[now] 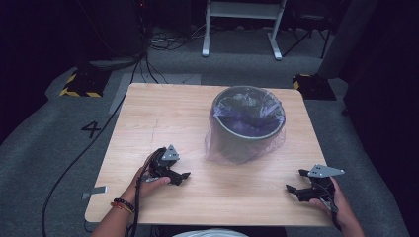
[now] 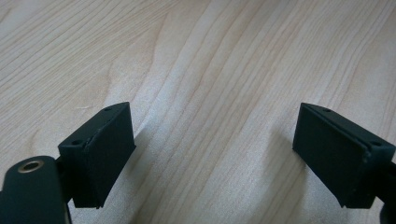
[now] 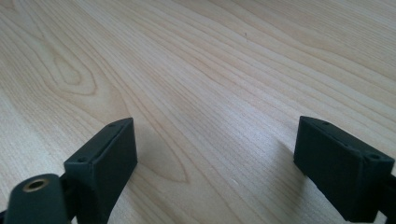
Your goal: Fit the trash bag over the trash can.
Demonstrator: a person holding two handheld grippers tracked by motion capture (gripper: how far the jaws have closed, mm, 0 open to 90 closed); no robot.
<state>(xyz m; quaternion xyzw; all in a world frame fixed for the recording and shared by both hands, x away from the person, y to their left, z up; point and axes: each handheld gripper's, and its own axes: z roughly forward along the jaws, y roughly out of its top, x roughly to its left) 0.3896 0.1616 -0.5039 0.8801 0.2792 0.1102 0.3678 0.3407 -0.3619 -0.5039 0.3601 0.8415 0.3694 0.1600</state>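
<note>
Both grippers resting on table, bin untouched.
Left gripper (image 1: 182,176) and right gripper (image 1: 292,190) are holding jaws wide, empty; best approaching the lined waste bin (image 1: 248,123) rim from both sides.

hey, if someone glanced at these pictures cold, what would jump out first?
Likely the bin, lined with a clear plastic bag, standing right of centre on the table. Then the two open grippers near the front edge: left gripper and right gripper, both apart from the bin.
</note>
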